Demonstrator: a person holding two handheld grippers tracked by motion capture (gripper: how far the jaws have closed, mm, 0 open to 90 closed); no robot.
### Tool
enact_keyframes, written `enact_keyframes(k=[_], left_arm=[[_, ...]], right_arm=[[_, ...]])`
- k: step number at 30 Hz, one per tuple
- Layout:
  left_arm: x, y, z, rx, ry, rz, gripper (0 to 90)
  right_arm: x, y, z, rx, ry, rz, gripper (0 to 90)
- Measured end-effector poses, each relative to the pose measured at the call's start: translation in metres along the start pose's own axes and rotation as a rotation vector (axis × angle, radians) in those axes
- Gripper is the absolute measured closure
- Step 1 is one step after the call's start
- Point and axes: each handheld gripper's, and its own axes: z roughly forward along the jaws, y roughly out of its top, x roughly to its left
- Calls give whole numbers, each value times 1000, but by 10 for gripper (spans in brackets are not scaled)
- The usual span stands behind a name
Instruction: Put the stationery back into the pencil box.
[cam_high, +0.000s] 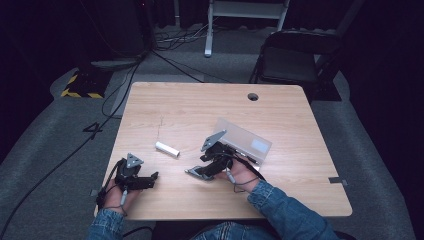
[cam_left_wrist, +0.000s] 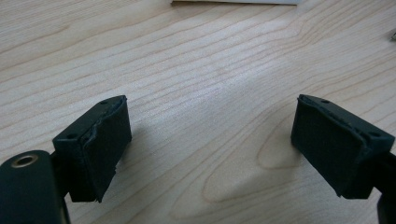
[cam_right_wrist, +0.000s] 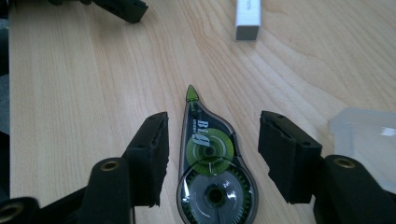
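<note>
- Right tongs gape wide astride a correction tape dispenser lying flat on the bench.
- Left tongs gape wide over bare wood.
- White tube lies at eleven o'clock from the dispenser.

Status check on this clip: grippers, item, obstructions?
Left gripper open over bare table. Right gripper open, straddling correction tape dispenser, not closed on it. White cap apart; nothing between jaws and dispenser.

A smoky-clear correction tape dispenser with green reels is laid flat on the table's near middle. Its green tip is pointed left.
</note>
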Motion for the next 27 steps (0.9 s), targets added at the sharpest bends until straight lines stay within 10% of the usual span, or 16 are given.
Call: enact_keyframes(k=[27], left_arm=[[0, 0, 0, 2, -2, 1, 123]], right_arm=[[5, 1, 30, 107, -51, -83, 505]])
